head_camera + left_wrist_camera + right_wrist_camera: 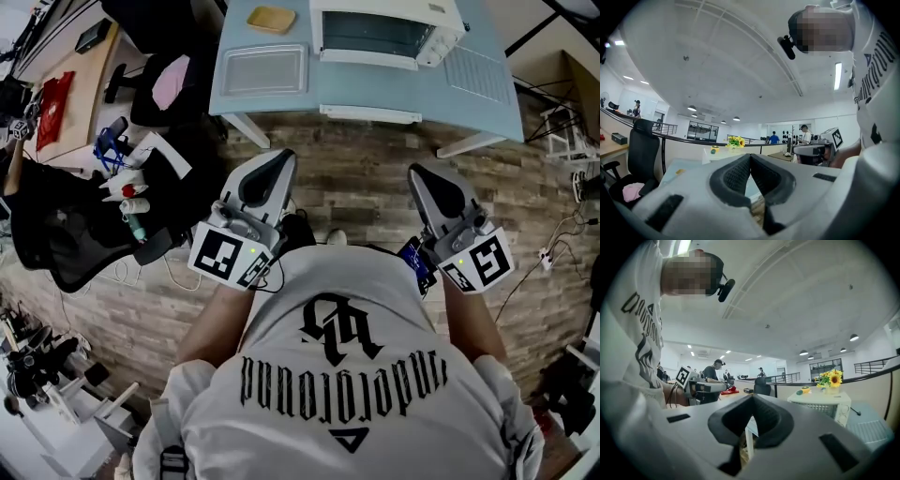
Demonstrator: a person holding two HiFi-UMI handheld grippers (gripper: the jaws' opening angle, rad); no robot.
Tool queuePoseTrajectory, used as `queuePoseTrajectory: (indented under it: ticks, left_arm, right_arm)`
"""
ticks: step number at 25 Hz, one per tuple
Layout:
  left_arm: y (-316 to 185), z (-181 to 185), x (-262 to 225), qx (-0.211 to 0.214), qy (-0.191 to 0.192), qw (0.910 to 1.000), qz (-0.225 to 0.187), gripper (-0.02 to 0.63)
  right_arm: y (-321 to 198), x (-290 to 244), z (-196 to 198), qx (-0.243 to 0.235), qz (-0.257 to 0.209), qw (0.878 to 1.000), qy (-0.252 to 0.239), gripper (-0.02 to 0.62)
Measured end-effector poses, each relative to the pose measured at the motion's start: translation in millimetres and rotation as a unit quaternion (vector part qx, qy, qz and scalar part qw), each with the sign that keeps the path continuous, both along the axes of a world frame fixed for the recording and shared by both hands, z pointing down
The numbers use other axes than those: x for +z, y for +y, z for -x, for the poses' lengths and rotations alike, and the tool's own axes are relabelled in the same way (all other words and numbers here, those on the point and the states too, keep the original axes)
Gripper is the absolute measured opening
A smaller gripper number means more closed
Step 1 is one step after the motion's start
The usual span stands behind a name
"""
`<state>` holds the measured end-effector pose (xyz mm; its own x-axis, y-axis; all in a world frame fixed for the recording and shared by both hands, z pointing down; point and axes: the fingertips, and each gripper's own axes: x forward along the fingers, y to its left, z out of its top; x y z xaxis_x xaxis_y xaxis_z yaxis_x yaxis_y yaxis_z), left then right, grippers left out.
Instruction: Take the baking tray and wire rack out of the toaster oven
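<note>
Well, both grippers sit back from the desk (375, 90); left gripper (272, 165) has its fingers pressed together, nothing between them; right gripper (432, 180) likewise, closed and empty; baking tray (263, 69) lies on the desk left of the toaster oven (384, 33); wire rack (478, 73) lies flat at its right.

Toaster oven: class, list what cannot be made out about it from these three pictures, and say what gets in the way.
- Inside of the toaster oven: head view, the steep angle and dim door glass hide any contents.
- Its front: right gripper view, the right gripper covers its lower part.
- Markings on the knobs: head view, too small.
- Its back: head view, cut off by the top edge.
</note>
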<state>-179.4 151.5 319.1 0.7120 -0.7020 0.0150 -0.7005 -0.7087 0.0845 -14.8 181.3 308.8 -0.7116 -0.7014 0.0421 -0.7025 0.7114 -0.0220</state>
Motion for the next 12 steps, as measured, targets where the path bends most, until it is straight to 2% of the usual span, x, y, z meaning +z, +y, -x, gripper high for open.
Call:
queuePoseTrajectory:
  ticks: [12]
  left_arm:
    - [46, 0, -9, -0.005, -0.002, 0.9999, -0.015, -0.002]
  right_arm:
    - [46, 3, -5, -0.001, -0.014, 1.000, -0.005, 0.004]
